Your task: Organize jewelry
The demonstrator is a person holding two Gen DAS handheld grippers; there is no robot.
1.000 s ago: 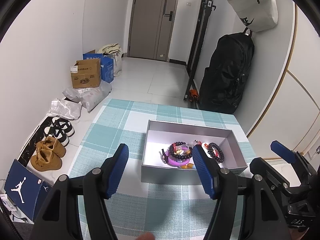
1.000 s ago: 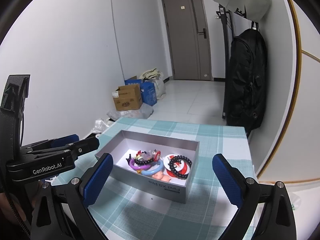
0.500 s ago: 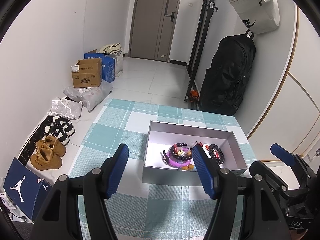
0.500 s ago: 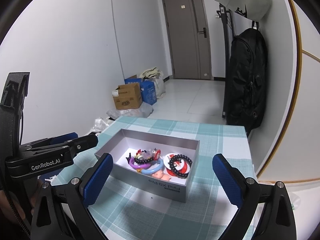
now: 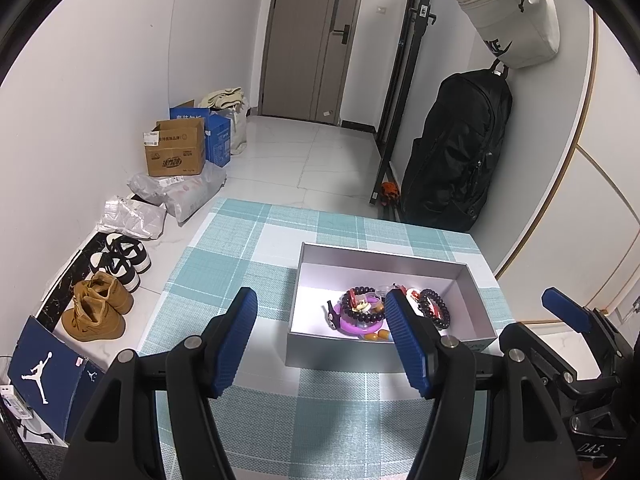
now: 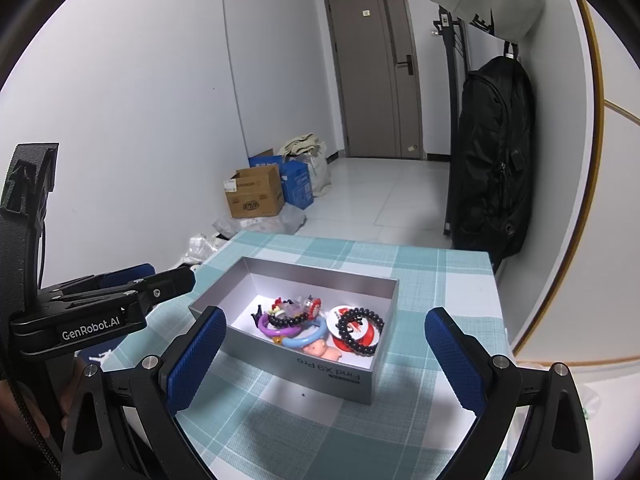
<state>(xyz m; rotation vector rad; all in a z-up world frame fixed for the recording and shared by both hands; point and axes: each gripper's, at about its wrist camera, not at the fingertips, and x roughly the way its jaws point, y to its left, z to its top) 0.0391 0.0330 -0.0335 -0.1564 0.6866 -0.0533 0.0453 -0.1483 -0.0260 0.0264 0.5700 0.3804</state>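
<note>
Though hardly shifted over the last second, hovers in the left wrist view with the left gripper spread wide and empty before the grey box, shows in the right wrist view the right gripper equally spread, leaves the bracelets heaped inside: fits jewelry gathered or awaiting sorting.

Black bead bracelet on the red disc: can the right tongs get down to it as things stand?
Probably yes. The right tongs are open and empty, the grey box has no lid, and the black bead bracelet lies on top, uncovered, near the box's right wall.
</note>
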